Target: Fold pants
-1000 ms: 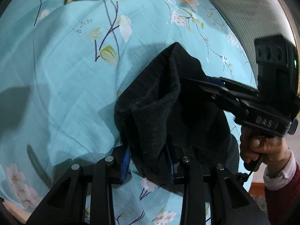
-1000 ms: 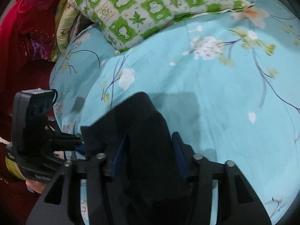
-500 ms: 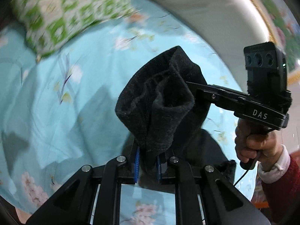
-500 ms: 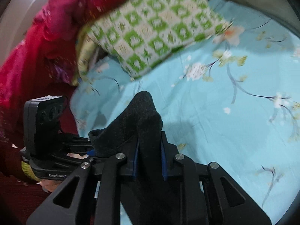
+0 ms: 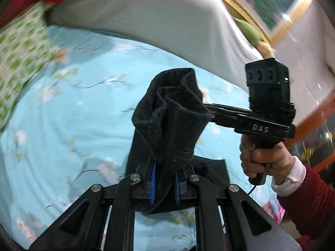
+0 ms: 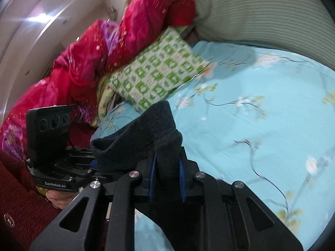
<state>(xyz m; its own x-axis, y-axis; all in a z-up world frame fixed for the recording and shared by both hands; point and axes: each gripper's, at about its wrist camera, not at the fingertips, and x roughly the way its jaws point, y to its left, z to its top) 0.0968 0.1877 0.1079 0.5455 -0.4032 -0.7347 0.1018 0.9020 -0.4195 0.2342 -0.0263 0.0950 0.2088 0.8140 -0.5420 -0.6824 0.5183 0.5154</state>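
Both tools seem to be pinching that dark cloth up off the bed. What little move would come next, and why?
Probably pull the two tools apart sideways. The left tool and right tool each clamp the black pants close together, so the waist end is bunched between them and the rest hangs toward the blue floral sheet; spreading would flatten it for folding.

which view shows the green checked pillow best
The right wrist view: the green checked pillow lies whole and fairly sharp on the blue floral bedsheet, leaning against the red blanket. The left wrist view catches only a blurred slice of it at its left edge.
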